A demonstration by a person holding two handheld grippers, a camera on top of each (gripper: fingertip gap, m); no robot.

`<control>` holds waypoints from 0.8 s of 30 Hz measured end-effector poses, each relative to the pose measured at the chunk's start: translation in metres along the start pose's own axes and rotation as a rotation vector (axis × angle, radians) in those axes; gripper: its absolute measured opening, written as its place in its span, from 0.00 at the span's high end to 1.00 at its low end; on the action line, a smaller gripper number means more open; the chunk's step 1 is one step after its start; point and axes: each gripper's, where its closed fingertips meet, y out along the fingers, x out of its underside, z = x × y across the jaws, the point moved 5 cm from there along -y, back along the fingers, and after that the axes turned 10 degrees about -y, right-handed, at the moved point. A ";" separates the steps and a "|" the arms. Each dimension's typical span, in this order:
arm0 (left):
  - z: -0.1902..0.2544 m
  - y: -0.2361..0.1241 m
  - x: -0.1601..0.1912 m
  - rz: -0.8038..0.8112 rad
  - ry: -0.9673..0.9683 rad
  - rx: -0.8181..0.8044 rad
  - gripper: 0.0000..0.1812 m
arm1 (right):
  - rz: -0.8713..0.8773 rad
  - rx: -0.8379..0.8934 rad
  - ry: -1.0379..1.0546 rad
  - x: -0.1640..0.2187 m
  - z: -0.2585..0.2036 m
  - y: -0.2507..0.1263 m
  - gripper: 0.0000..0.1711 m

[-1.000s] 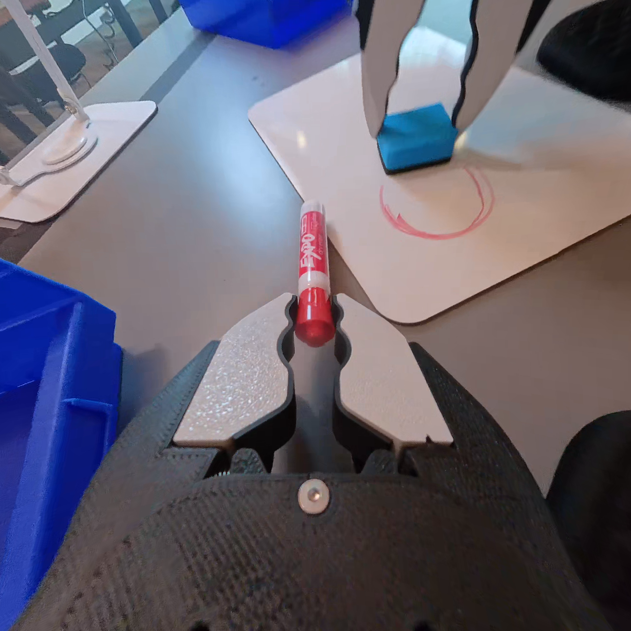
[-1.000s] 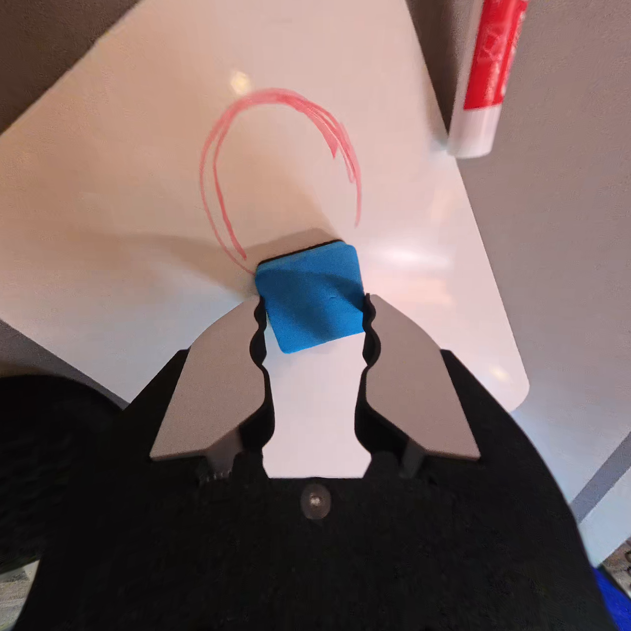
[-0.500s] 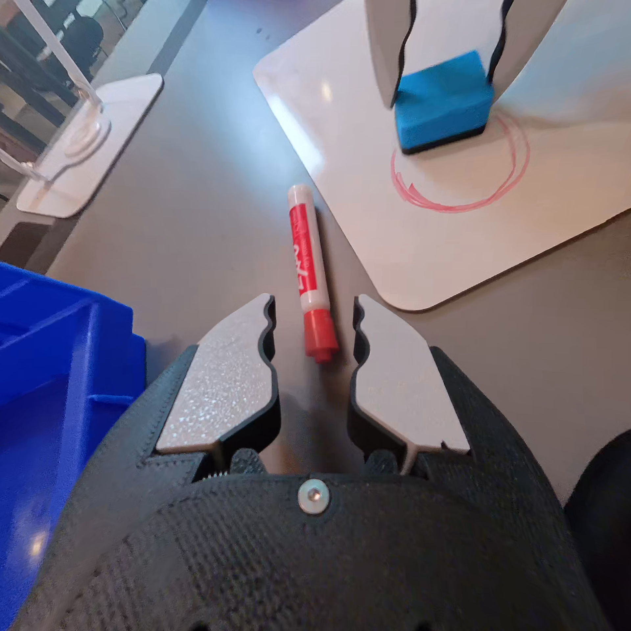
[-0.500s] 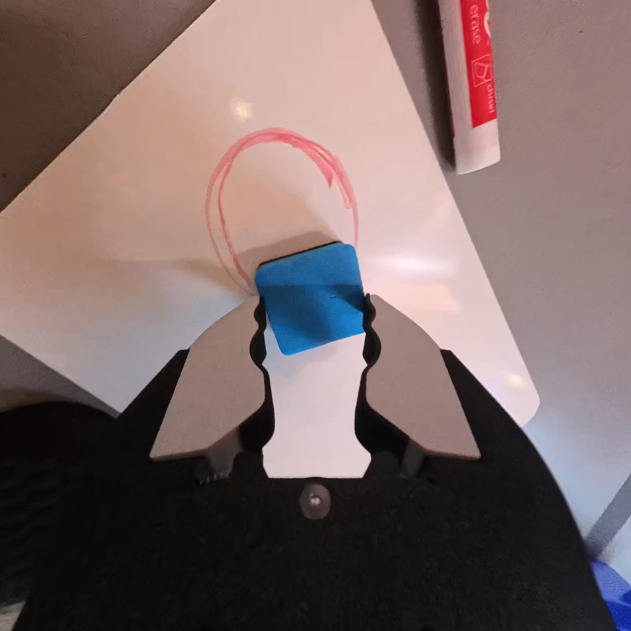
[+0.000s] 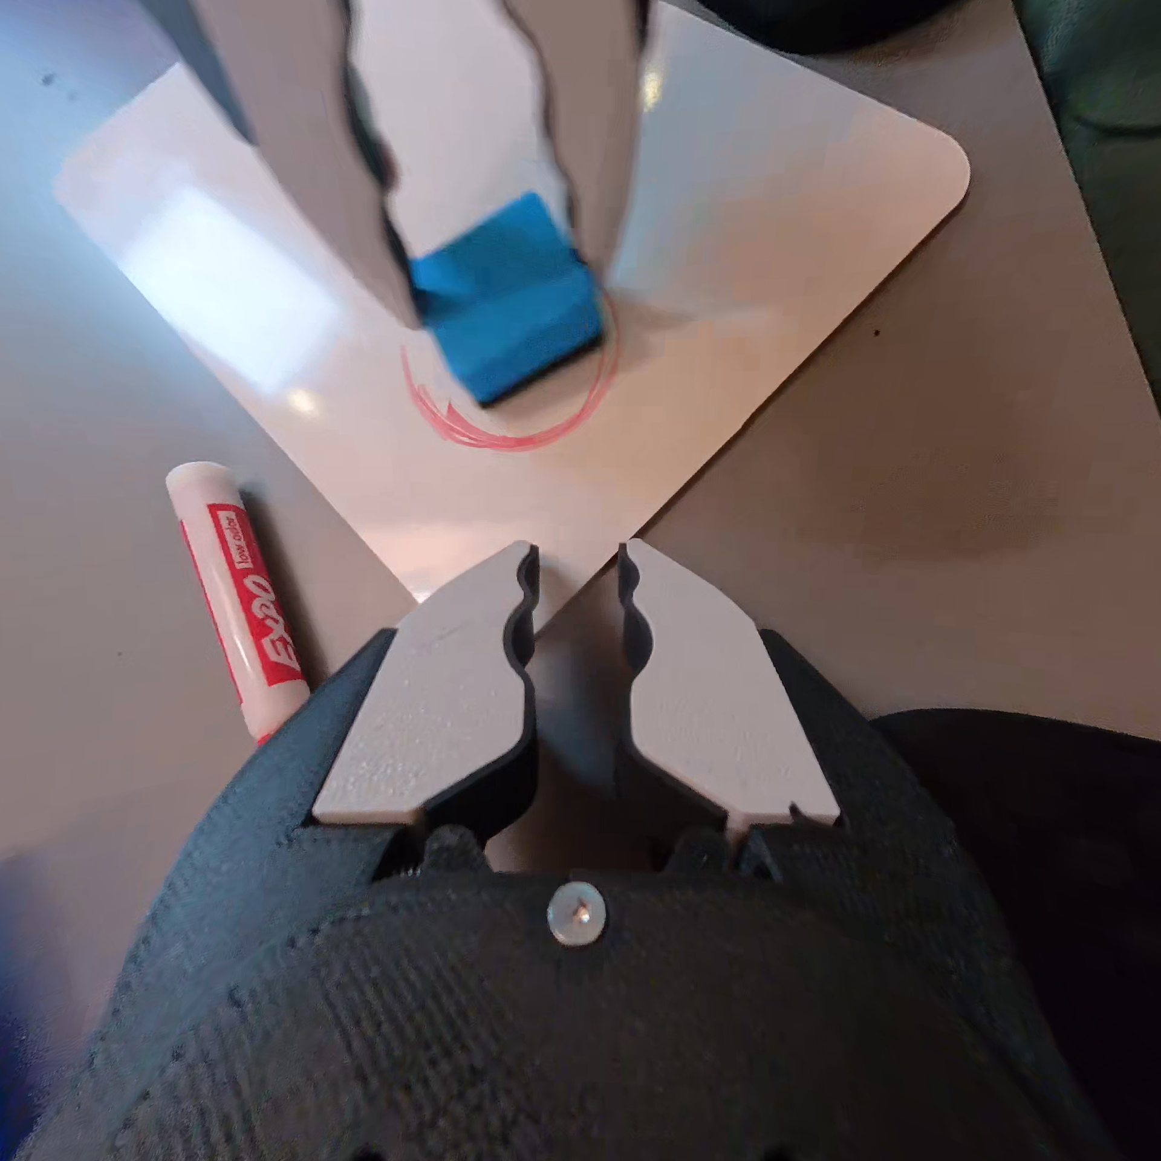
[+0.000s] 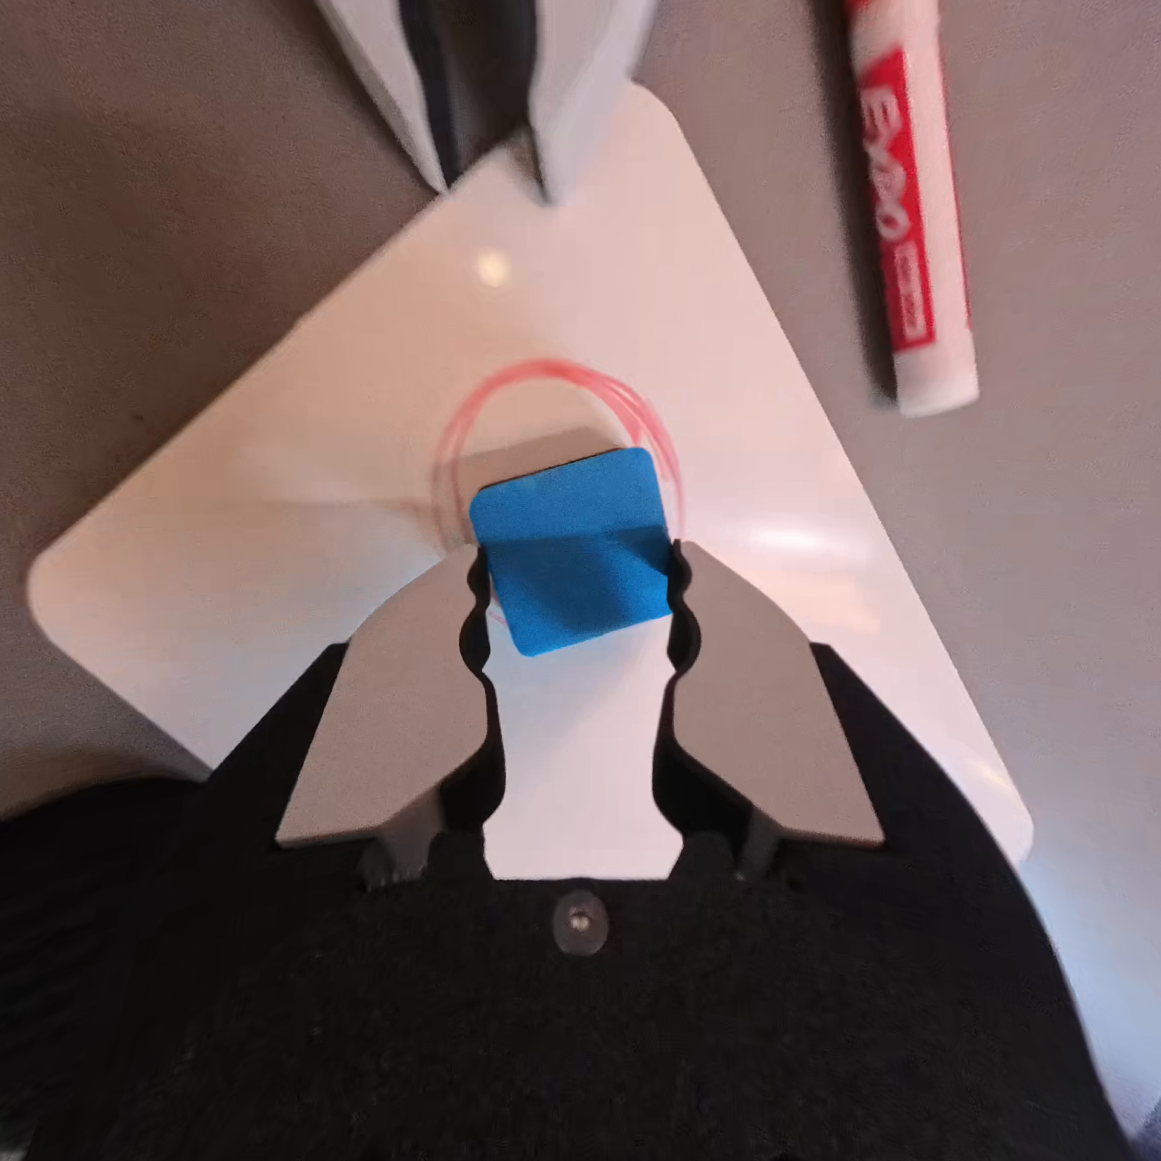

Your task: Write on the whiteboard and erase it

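The white whiteboard (image 5: pixel 754 251) lies on the grey table with a red circle (image 5: pixel 521 436) drawn on it. My right gripper (image 6: pixel 577 553) is shut on the blue eraser (image 6: pixel 568 546) and presses it on the board inside the circle (image 6: pixel 546 370). The eraser also shows in the left wrist view (image 5: pixel 509 295), between the right fingers (image 5: pixel 370 157). My left gripper (image 5: pixel 578 553) is open and empty, hovering over the board's near corner. It shows blurred in the right wrist view (image 6: pixel 493 188). The red and white marker (image 5: pixel 239 597) lies capped on the table to its left, and in the right wrist view (image 6: pixel 904 220).
A dark object (image 5: pixel 1106 94) sits at the table's far right edge. A black sleeve (image 5: pixel 1036 817) is beside my left gripper. A blurred blue edge (image 5: pixel 12 879) shows at the far left.
My left gripper let go of the marker's red cap, opened, then swung right to the board's corner with its fingers narrowing. The right gripper slid the eraser further into the circle.
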 end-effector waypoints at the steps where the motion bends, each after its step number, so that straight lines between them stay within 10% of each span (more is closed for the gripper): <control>1: -0.001 0.000 0.000 0.000 -0.011 0.000 0.86 | 0.007 -0.016 -0.041 -0.009 -0.010 0.001 0.68; 19: 0.001 0.004 -0.003 -0.002 0.013 -0.054 0.93 | -0.129 0.002 0.019 0.002 0.035 0.005 0.69; 24: 0.004 0.004 -0.003 0.001 0.010 -0.039 0.91 | -0.041 -0.100 -0.122 -0.028 -0.018 0.005 0.68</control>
